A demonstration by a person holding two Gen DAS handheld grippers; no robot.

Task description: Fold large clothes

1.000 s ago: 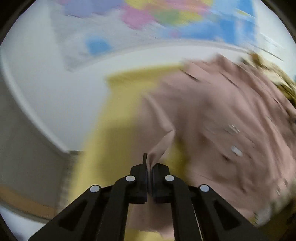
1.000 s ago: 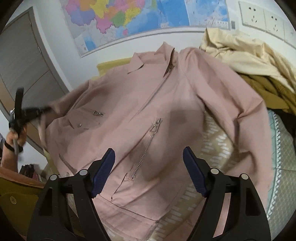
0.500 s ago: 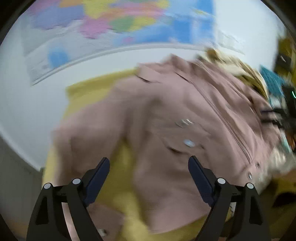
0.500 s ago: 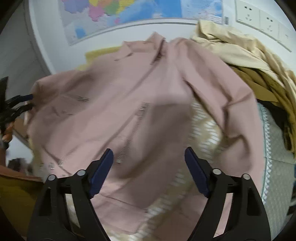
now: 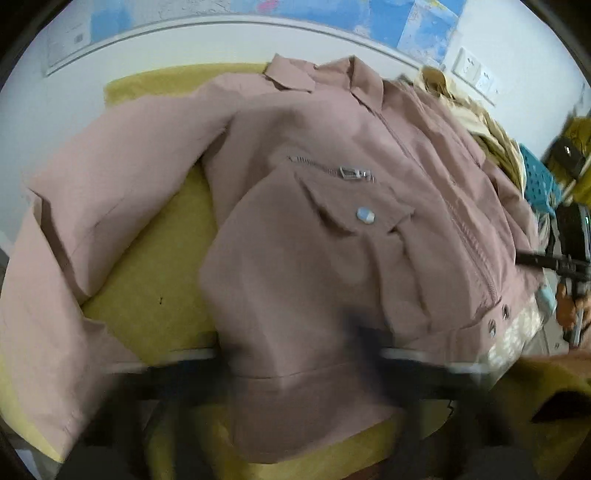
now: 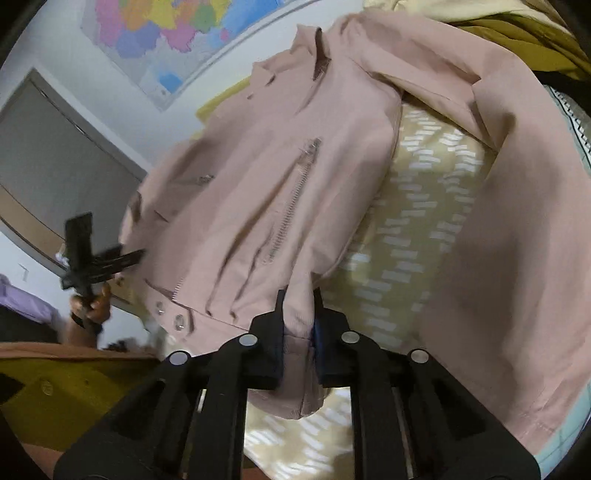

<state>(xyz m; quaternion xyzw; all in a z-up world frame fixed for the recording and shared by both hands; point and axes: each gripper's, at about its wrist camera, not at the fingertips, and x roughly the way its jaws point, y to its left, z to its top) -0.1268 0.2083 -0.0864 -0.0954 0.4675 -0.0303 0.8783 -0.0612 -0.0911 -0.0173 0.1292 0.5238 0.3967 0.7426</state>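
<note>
Risk: hem bunched in R grip could slip or drag the dusty-pink zip-front cotton jacket (image 6: 280, 177) askew on the yellow patterned bedspread (image 6: 424, 229). Right gripper (image 6: 298, 314) was clamped on jacket's bottom hem. Left gripper (image 6: 92, 258) hung w/ its tips at the jacket's far edge; too blurred, can't tell its opening. Jacket lay spread front-up, sleeves out.

You've got a white wall (image 5: 55, 122) behind the table, with a colourful map (image 6: 173, 33) hung on it, white trim along its lower edge. White sockets (image 5: 474, 75) sit on the wall further right. A grey door (image 6: 55, 158) stands left of the map. Yellow cloth (image 5: 166, 236) covers the table; a patterned yellow-and-white cloth (image 6: 424, 206) lies beside it. A blue basket (image 5: 537, 181) sits at the right. Light is even, indoor.
</note>
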